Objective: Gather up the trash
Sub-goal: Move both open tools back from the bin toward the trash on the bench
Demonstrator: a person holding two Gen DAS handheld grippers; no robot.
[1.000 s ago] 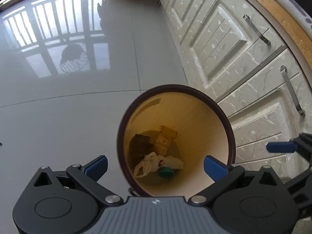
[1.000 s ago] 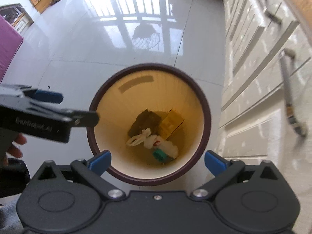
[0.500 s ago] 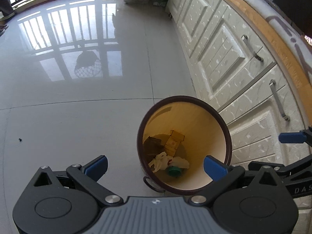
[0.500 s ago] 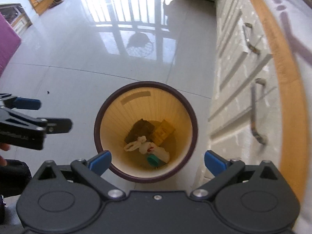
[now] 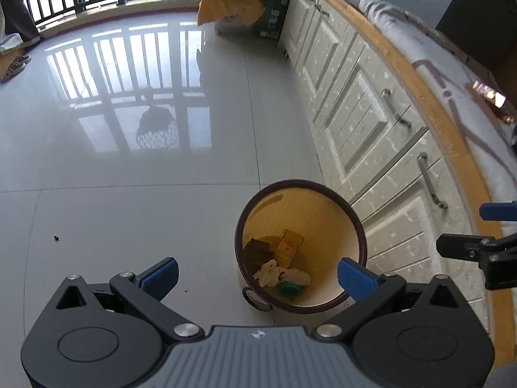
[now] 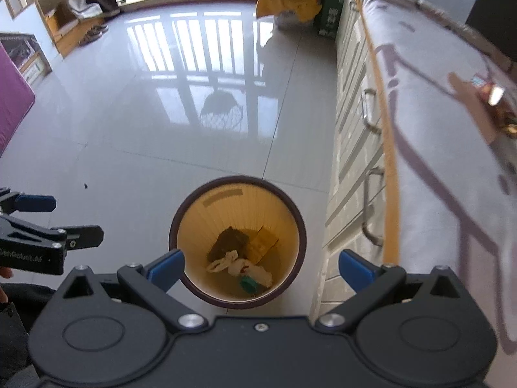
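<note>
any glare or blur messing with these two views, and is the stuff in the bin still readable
Left wrist: window glare on the floor, fisheye bends the cabinets; bin contents sharp. Right wrist: same floor glare, countertop cloth smeared by blur; white bag and green lid in the bin still clear.

A dark maroon rim and yellow inside are seen on the bin point(image 6: 292, 213); beside it, white cabinets point(image 5: 365, 123) are edged with orange wood.
</note>
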